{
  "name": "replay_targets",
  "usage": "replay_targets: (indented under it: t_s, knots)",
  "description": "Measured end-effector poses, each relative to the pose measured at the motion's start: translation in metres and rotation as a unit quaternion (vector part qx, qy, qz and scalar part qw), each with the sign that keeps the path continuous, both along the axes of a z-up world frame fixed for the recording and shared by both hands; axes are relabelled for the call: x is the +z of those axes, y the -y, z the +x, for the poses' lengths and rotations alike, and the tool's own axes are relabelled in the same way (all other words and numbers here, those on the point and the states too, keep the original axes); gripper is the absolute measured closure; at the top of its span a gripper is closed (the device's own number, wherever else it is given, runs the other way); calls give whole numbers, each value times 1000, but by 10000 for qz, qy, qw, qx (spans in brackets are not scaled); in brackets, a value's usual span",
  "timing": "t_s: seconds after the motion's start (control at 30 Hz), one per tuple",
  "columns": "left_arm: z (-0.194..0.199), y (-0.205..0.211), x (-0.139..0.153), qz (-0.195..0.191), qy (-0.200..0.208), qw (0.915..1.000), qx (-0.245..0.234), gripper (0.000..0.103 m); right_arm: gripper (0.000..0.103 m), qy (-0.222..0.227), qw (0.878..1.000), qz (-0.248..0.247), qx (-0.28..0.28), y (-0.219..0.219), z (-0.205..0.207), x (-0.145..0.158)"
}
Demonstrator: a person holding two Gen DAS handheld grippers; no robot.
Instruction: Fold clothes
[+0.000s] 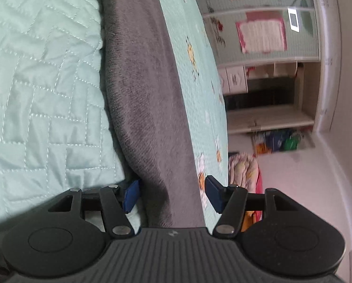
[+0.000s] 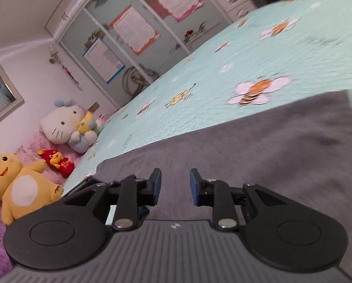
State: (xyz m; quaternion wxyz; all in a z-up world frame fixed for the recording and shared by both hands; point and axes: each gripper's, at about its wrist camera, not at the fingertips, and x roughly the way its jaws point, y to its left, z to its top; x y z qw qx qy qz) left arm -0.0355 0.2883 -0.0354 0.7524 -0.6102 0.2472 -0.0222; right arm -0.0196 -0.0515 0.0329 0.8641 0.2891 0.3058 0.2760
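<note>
Right wrist alone shows plush toys (image 2: 65, 127); both hand-held grippers (image 1: 172, 194) (image 2: 175, 186) spread over grey garment (image 1: 147, 108).

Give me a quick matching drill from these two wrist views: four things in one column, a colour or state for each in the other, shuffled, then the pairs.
Things:
1. garment
2. bedspread
3. duck plush toy
4. right tongs

Colour or state:
A. yellow with a white belly
B. open, nothing pinched
C. pale green with bee and flower prints
D. plain dark grey

Pairs: 1-D, 2-C, 3-A, 4-B
</note>
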Motion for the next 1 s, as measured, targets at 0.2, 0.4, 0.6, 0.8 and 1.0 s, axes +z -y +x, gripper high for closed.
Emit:
replay_targets:
  t_s: [0.2, 0.4, 0.6, 0.8, 1.0]
  knots:
    - [-10, -15, 4, -290, -75, 9995, -128, 42, 74, 159, 9949, -558, 821, -59, 26, 1]
    - [-1, -30, 9, -257, 20, 9994, -246, 39, 74, 2278, 8833, -3607, 1944, -148, -36, 3]
    - [5, -35, 13, -187, 101, 9991, -365, 33, 74, 3425, 7710, -4746, 2511, -186, -65, -16]
    - [15, -38, 13, -404, 245, 9975, -526, 32, 74, 4211, 6544, -5564, 2914, -210, -83, -43]
    - [18, -43, 9, -571, 324, 9962, -568, 31, 74, 4362, 6163, -5881, 2899, -221, -83, -50]
